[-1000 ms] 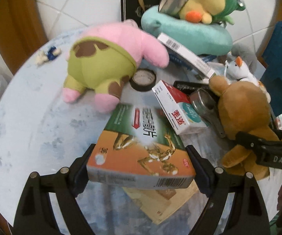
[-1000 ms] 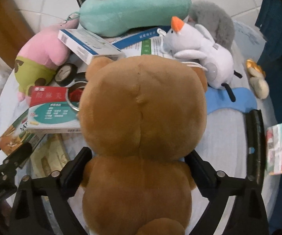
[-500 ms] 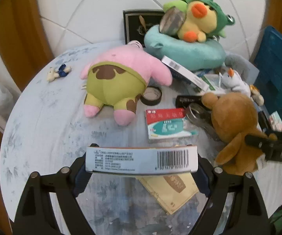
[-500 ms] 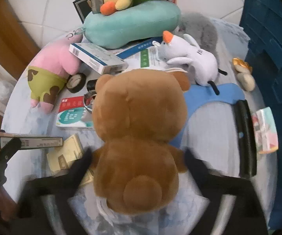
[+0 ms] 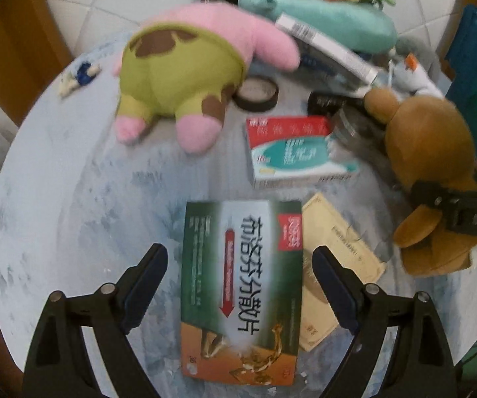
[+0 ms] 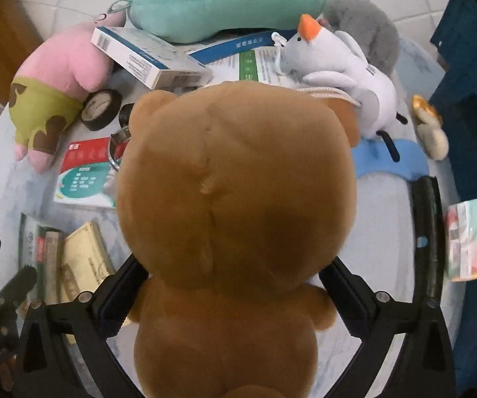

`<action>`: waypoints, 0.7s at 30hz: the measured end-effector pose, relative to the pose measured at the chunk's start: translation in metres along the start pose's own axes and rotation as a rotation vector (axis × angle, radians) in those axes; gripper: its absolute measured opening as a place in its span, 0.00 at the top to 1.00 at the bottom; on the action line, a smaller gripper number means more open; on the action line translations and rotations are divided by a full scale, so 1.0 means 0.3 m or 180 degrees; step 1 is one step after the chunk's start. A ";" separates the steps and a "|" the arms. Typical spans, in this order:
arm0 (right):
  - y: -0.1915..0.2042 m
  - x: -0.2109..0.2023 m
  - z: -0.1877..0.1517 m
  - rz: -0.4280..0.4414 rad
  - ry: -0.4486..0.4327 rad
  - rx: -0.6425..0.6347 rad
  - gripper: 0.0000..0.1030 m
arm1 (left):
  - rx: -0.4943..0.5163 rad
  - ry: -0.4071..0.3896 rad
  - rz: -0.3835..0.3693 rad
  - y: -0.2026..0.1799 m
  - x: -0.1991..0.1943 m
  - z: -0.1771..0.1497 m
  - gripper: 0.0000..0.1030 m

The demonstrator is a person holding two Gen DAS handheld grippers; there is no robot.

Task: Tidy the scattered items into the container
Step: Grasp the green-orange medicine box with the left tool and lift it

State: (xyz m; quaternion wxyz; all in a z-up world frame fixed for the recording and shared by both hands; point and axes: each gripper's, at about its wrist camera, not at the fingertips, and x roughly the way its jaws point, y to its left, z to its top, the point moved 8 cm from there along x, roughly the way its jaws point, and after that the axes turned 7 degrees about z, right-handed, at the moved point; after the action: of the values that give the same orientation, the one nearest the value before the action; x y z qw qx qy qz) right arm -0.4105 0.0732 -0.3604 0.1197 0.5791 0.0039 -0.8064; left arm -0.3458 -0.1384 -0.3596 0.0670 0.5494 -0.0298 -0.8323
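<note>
The left gripper [image 5: 240,278] stood spread, its two fingers clear of either long edge of the green and orange medicine box [image 5: 241,295], which lay flat on the round pale table [image 5: 72,199] at about 6 o'clock in the left wrist view. A gap showed on both sides, so the box rested on the table and not in any grip; the jaws straddled it lengthwise, presumably because the narrow width is the only span they could close across. Under its right edge, toward 4 o'clock, a tan paper packet [image 5: 341,265] stuck out, which could drag along if the box were pinched low.

The right gripper [image 6: 232,285] was pressed into the brown teddy bear [image 6: 235,199] at the neck, where head meets body (the soft narrow waist of the toy gives the pads something to bite). The bear filled the middle of the right wrist view, its back toward the camera. Whether it was lifted off the table I could not tell.

The dark blue container [image 6: 470,99] stood at 3 o'clock, just beside the table edge, so the bear seemed the item nearest to going in. Left scattered were the pink and green plush [image 5: 185,76] at 11 o'clock, the red and teal box [image 5: 291,149] near centre, a black tape roll [image 5: 256,94] and the white bird toy [image 6: 341,76] at 1 o'clock of the right view.
</note>
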 end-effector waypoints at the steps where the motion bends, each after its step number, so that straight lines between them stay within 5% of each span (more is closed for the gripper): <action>1: 0.001 0.013 -0.002 -0.0010 0.0023 -0.0008 0.00 | 0.0007 0.0031 -0.0003 -0.001 0.010 -0.007 0.13; 12: 0.015 0.034 -0.034 -0.0104 0.0061 -0.0031 0.00 | -0.0112 0.0281 -0.0149 0.003 0.105 -0.071 0.14; 16: 0.016 0.054 -0.032 -0.0087 0.0020 -0.0086 0.00 | -0.0137 0.0115 -0.0119 0.015 0.057 -0.061 0.16; 17: 0.016 0.040 -0.031 -0.0049 -0.0014 -0.0064 0.10 | -0.0131 0.0044 -0.0107 0.017 0.030 -0.052 0.16; 21: 0.019 -0.015 -0.030 0.0087 -0.0128 0.0006 0.12 | -0.0098 -0.0300 -0.0077 0.019 -0.107 0.010 0.16</action>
State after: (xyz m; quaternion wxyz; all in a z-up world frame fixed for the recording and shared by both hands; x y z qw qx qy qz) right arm -0.3996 0.0698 -0.3583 0.1302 0.5629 -0.0072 -0.8162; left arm -0.3355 -0.1396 -0.3285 0.0638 0.5088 -0.0135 -0.8584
